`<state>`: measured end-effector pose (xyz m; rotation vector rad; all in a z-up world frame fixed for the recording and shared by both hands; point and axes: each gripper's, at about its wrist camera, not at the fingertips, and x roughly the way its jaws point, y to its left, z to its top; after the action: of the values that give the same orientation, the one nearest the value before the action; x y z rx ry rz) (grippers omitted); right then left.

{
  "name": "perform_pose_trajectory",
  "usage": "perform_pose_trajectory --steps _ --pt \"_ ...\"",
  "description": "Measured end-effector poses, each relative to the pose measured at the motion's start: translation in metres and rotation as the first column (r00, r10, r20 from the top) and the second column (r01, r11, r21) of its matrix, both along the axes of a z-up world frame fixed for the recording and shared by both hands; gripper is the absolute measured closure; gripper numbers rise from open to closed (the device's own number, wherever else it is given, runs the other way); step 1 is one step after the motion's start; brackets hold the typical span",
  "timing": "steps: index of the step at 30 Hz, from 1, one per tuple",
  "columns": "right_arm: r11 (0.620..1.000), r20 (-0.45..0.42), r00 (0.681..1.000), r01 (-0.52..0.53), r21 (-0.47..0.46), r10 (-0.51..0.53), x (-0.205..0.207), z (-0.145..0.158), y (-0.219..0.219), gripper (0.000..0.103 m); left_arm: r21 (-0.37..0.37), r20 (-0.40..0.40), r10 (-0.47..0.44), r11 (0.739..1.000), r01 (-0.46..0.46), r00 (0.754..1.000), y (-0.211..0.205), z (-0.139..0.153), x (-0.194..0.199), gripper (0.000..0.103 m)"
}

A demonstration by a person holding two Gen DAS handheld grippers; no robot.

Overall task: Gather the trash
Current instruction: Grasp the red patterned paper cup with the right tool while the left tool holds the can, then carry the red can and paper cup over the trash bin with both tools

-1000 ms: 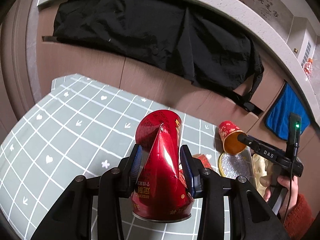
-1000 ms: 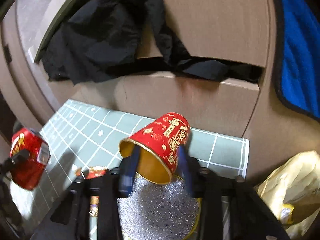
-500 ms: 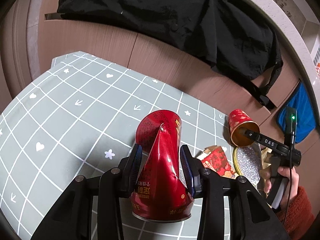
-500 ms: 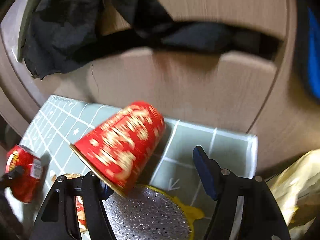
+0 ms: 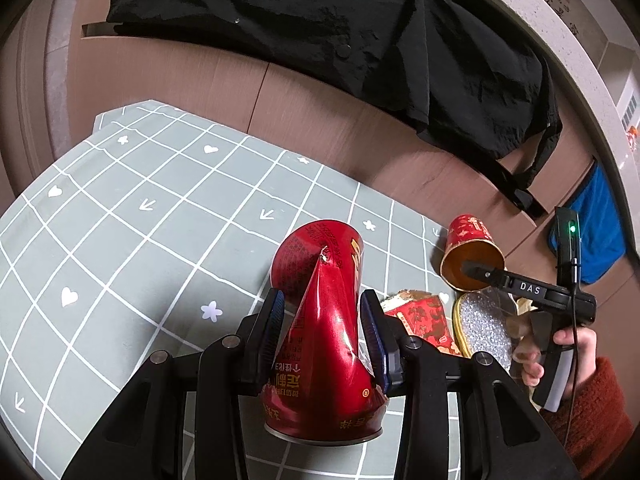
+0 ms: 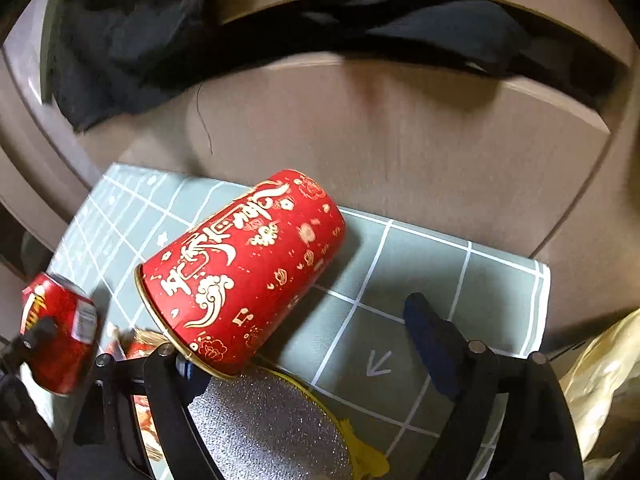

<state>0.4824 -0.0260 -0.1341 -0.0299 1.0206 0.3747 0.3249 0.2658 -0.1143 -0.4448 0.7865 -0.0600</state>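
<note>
While the left gripper (image 5: 322, 328) stays clamped on the crushed red can (image 5: 320, 320), blue pads pressing both dented sides, the right gripper (image 6: 304, 344) has changed: a second ago its jaws sat close about the red paper cup (image 6: 244, 268); now they are opening, set wide apart; cup no longer squeezed, lying on its side on the green checked mat (image 6: 420, 280), mouth rim against the left finger, right finger well clear.

Reading: looks like a release or a re-grip; cup not secured, so that item is not yet collected; can is in hand, held above the mat, ready to carry off. No bin visible in either view.

Count of trash seen:
- crushed can: one
- paper cup: one
- silver glitter oval piece with yellow edge (image 6: 272, 428): one, just beside the cup mouth
- red printed wrapper (image 5: 424, 316): one, between can and glitter piece
- gold crinkled bag (image 6: 600, 384): one, off the mat's right edge

Grippers: two; a hand (image 5: 560, 352) in a rust sleeve holds the right one.
</note>
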Motion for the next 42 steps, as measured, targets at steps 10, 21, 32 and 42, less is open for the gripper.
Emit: perform_pose_trajectory --steps 10,21,32,42 --pt "0.998 0.249 0.968 0.047 -0.039 -0.036 -0.014 0.03 0.017 0.098 0.039 0.026 0.021 0.999 -0.022 0.999 0.002 0.007 -0.003 0.063" --pt "0.998 0.39 0.921 -0.032 0.059 0.006 -0.068 0.109 0.016 0.1 0.159 0.243 0.007 0.986 -0.047 0.97 -0.026 0.096 -0.019 0.063" --pt "0.994 0.511 0.859 -0.022 0.109 -0.037 -0.145 0.185 -0.058 0.1 0.261 0.398 -0.092 0.965 -0.016 0.913 -0.116 0.174 -0.051 0.063" --pt "0.989 0.553 0.822 0.088 0.115 -0.137 -0.186 0.208 -0.153 0.1 0.293 0.422 -0.236 0.949 0.115 0.875 -0.223 0.193 -0.057 0.063"
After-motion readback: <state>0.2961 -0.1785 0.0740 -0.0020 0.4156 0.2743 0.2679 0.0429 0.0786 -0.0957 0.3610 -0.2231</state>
